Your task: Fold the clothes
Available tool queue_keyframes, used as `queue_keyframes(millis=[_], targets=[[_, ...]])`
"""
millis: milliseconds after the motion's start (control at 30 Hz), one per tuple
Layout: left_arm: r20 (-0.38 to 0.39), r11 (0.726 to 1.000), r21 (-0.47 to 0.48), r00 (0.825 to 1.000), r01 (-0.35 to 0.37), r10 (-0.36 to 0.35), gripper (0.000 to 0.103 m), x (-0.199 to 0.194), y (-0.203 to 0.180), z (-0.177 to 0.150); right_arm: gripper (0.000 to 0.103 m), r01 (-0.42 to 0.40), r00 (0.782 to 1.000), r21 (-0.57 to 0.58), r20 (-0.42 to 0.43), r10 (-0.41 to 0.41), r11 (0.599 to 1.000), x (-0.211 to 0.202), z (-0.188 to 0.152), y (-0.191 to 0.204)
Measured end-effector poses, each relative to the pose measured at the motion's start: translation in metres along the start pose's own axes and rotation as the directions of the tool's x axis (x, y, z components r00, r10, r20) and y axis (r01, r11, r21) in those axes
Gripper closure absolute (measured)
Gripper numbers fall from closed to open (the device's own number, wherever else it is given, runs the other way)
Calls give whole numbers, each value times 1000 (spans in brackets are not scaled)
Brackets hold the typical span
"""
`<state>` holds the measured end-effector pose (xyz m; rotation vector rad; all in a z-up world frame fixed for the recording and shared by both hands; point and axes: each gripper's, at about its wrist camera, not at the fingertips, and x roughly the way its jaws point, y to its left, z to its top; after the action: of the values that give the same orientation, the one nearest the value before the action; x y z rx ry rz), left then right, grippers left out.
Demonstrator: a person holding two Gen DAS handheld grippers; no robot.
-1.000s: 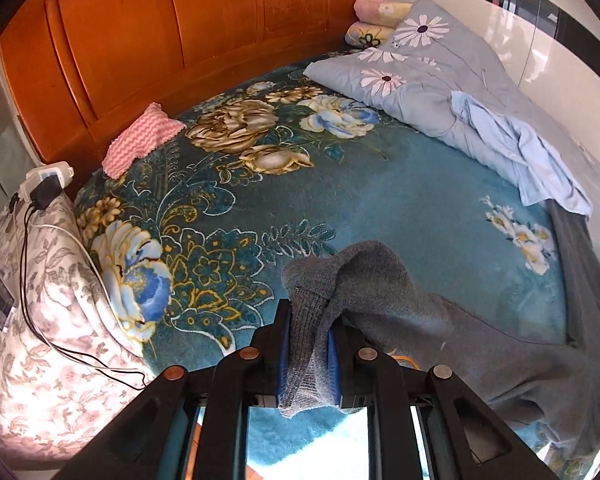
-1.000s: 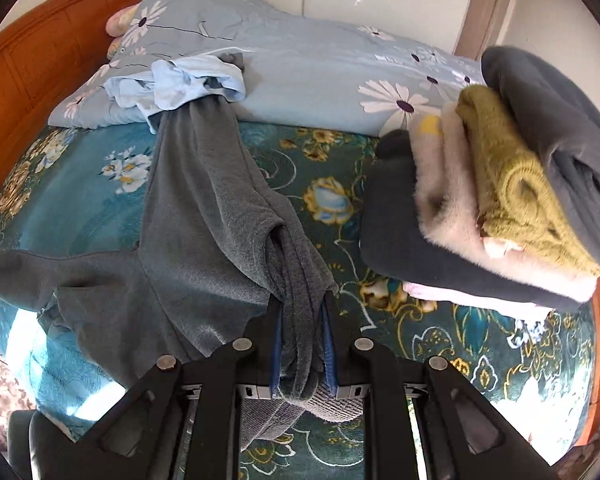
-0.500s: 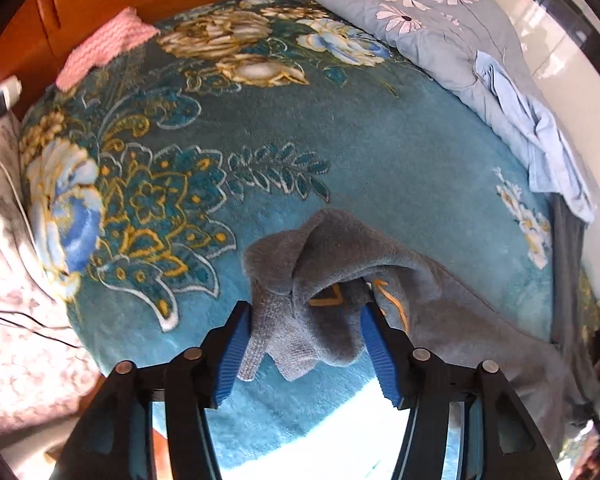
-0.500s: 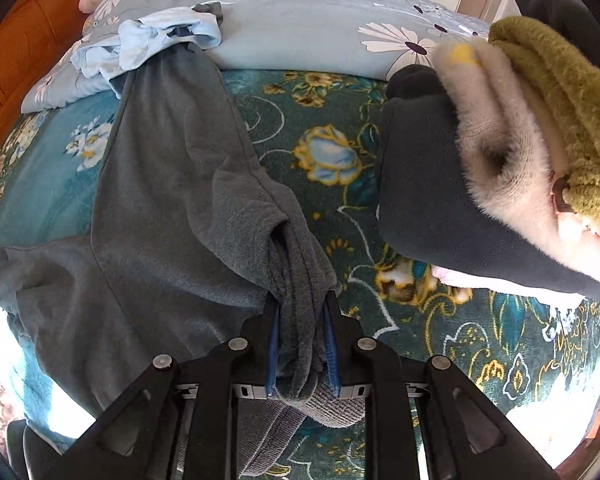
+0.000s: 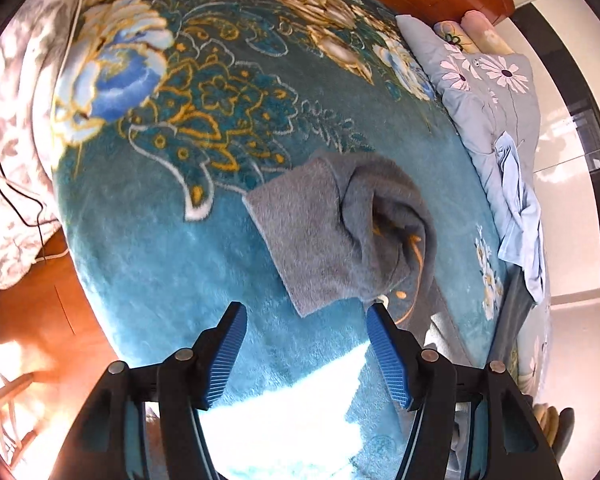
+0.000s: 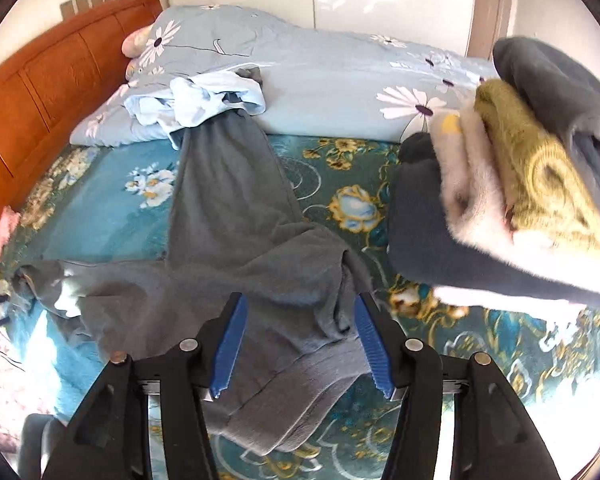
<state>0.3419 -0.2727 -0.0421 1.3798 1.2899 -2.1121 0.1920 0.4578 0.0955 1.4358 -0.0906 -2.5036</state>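
left gripper [image 5: 302, 312] fingers wide, holding nothing | grey sweater [image 6: 236, 256] cuff just ahead of its tips, on teal blanket [image 5: 172, 248] | right gripper [image 6: 298, 306] fingers wide, sweater hem lying loose between them

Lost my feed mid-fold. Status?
Left gripper open, right gripper open. Grey sweater lies loose on bed. Folded pile close on right.
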Motion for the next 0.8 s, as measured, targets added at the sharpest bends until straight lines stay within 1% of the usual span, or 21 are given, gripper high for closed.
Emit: queue_keyframes(millis=[33, 100, 200, 267, 367, 433, 467, 533, 600, 700, 733, 767, 800], targets=[[-7, 1000, -10, 1000, 13, -13, 37, 3, 0, -3, 46, -39, 999, 50, -16, 40, 998, -2, -9, -3], [-23, 999, -24, 999, 40, -40, 37, 11, -4, -9, 46, -91, 993, 145, -60, 101, 985, -1, -32, -9], [-37, 997, -37, 996, 74, -76, 37, 18, -9, -14, 46, -126, 978, 256, -128, 163, 958, 11, -65, -20], [-39, 995, -48, 995, 90, -92, 37, 19, -10, -16, 46, -171, 961, 385, -139, 240, 907, 22, -86, -31], [-38, 992, -68, 993, 109, -112, 37, 20, -8, -18, 46, -233, 934, 584, -89, 346, 778, 37, -111, -47], [-35, 991, -75, 993, 113, -116, 37, 19, -6, -19, 46, -252, 923, 643, -66, 380, 723, 45, -119, -51], [-33, 991, -72, 992, 115, -118, 37, 19, -6, -19, 46, -256, 926, 640, -54, 375, 725, 46, -119, -51], [-31, 991, -62, 992, 120, -122, 37, 18, -6, -21, 46, -251, 935, 609, -47, 351, 752, 48, -113, -47], [-33, 991, -57, 992, 123, -125, 37, 18, -6, -22, 46, -264, 926, 605, -60, 373, 751, 55, -108, -43], [-31, 986, -77, 989, 144, -147, 37, 17, -4, -22, 46, -252, 924, 615, -76, 375, 747, 62, -106, -38], [-28, 984, -87, 987, 154, -157, 37, 16, -3, -21, 46, -256, 925, 618, -67, 374, 743, 61, -104, -38], [-23, 981, -101, 985, 168, -171, 37, 16, -1, -20, 50, -261, 926, 621, -55, 373, 739, 60, -102, -38], [-17, 974, -122, 981, 188, -192, 37, 16, 2, -19, 64, -266, 927, 623, -42, 371, 735, 59, -99, -38]])
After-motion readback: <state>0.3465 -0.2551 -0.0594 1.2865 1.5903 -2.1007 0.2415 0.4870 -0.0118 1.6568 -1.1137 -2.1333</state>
